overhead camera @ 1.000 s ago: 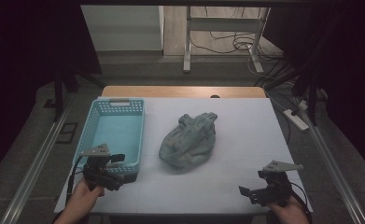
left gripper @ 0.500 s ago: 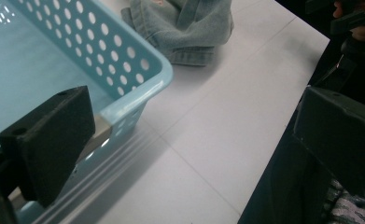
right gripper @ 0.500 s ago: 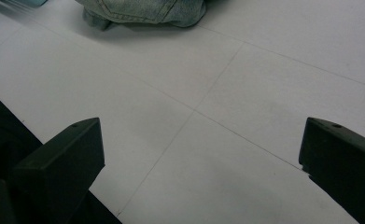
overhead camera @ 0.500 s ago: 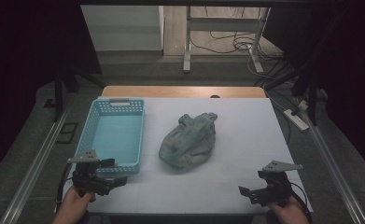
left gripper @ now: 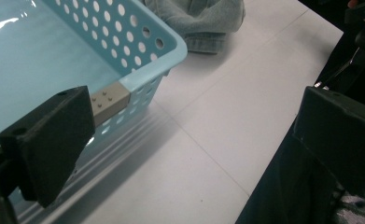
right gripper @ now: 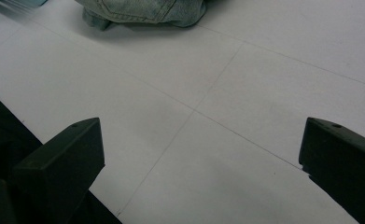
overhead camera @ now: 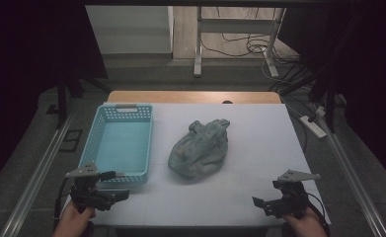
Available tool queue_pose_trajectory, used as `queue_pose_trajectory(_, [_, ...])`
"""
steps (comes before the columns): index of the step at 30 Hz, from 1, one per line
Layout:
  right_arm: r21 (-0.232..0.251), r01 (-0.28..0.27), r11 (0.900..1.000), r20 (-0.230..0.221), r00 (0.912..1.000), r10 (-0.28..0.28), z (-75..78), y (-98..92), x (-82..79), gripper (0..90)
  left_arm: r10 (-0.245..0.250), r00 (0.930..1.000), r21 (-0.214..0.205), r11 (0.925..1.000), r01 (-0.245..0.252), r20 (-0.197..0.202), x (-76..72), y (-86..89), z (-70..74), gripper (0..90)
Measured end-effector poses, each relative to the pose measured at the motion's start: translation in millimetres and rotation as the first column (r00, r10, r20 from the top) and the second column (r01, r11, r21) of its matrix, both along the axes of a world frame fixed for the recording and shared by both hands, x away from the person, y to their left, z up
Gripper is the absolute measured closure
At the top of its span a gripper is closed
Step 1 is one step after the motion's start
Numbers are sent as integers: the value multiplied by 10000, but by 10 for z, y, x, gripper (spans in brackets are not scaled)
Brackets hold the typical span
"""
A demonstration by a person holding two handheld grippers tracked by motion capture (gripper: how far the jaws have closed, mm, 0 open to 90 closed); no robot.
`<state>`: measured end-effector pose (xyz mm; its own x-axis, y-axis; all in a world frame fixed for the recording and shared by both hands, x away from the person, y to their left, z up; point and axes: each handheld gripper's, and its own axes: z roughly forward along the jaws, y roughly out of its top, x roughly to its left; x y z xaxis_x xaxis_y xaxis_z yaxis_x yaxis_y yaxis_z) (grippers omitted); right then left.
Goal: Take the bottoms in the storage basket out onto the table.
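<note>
Nearest the table's front edge, the left gripper [overhead camera: 112,196] and right gripper [overhead camera: 265,205] hover with jaws spread wide, gripping nothing; beyond, a perforated light-blue plastic basket [overhead camera: 119,143] sits left of a crumpled pale denim garment [overhead camera: 201,149], its folds hard to read on the white table [overhead camera: 259,143].

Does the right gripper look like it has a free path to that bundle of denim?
Probably yes. The right gripper hovers open at the table's near edge, and bare white tabletop lies between it and the denim. The basket stands off to the other side, out of the way.
</note>
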<state>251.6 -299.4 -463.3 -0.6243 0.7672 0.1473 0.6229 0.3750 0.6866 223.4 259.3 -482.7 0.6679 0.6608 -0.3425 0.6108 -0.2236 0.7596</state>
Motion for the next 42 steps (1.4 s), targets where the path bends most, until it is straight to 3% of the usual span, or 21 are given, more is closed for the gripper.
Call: queue_pose_trajectory(42, [8, 9, 10000, 79, 10000, -9, 4, 3, -13, 4, 562, 9982, 456, 9974, -551, -231, -228, 284, 6, 0])
